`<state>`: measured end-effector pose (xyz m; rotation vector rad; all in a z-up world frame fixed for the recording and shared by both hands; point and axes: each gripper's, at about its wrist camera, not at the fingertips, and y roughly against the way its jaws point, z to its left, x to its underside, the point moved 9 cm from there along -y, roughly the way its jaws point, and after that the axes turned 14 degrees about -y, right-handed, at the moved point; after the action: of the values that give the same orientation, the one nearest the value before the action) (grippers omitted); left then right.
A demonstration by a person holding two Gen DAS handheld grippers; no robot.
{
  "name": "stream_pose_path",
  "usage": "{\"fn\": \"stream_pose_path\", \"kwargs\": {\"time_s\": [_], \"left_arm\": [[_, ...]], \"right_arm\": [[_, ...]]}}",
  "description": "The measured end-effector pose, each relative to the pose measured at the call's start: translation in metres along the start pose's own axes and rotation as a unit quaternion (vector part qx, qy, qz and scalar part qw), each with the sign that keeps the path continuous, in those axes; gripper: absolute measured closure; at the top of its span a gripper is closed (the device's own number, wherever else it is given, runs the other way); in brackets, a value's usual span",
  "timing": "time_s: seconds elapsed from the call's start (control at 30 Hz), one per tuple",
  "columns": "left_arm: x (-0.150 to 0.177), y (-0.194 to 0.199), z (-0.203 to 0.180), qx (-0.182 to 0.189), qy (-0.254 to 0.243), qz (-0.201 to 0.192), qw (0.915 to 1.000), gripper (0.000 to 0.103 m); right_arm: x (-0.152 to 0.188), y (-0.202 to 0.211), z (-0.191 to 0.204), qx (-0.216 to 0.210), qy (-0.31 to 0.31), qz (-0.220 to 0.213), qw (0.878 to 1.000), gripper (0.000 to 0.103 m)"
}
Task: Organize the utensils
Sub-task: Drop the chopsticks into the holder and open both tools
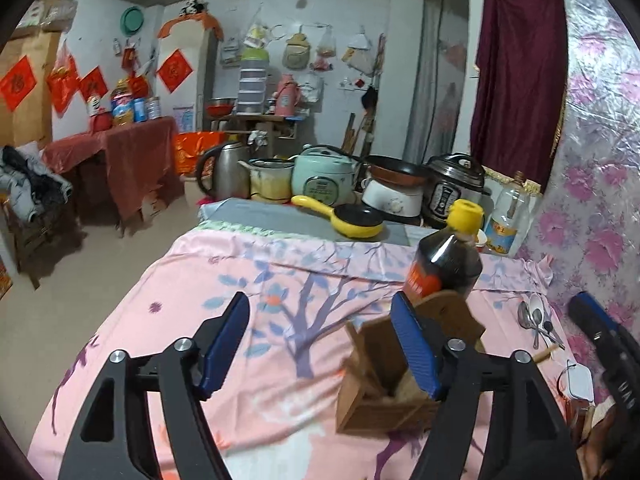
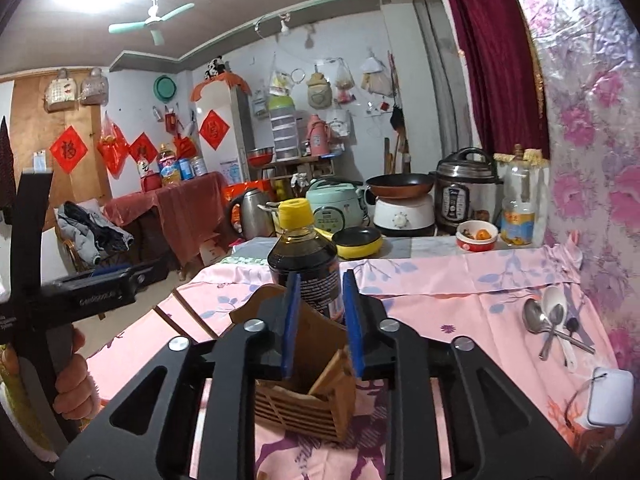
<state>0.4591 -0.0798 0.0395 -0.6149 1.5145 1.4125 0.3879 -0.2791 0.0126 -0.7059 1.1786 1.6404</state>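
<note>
A: Left gripper [image 1: 320, 344]?
B: Jaws spread wide over the pink floral cloth [image 1: 168, 292], nothing between them. Its right pad stands in front of the wooden utensil holder [image 1: 376, 392]; contact can't be told.

A: Right gripper [image 2: 320, 320]?
B: Jaws narrow but apart. The holder's tall back panel and the dark sauce bottle [image 2: 304, 264] show in the gap; whether the pads press on the wood can't be told.

A: Utensils?
B: Metal spoons [image 2: 538, 320] and a white ceramic spoon [image 2: 556, 304] lie in a heap on the cloth near the floral wall, well apart from the holder. A small white tag [image 2: 610, 396] lies just beside them.

A: Holder contents?
B: Only wooden dividers visible.
</note>
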Motion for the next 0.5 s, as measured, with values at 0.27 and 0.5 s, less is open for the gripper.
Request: {"fn": "stream_pose_path", "kwargs": {"time_s": [0.27,0.5], "left_arm": [[0.034,0.056,0.026,-0.031,0.018,-0.005,0.9994,0.017],[0.066,0.107,0.027,-0.049,0.030,-0.011,0.9983,0.012]], "right_arm": [[-0.005,0.057,0.009,0.000,-0.005,-0.033,0.999,0.055],[0.003,0.113,0.020,-0.010,-0.015,-0.050,0.999,0.042]]}}
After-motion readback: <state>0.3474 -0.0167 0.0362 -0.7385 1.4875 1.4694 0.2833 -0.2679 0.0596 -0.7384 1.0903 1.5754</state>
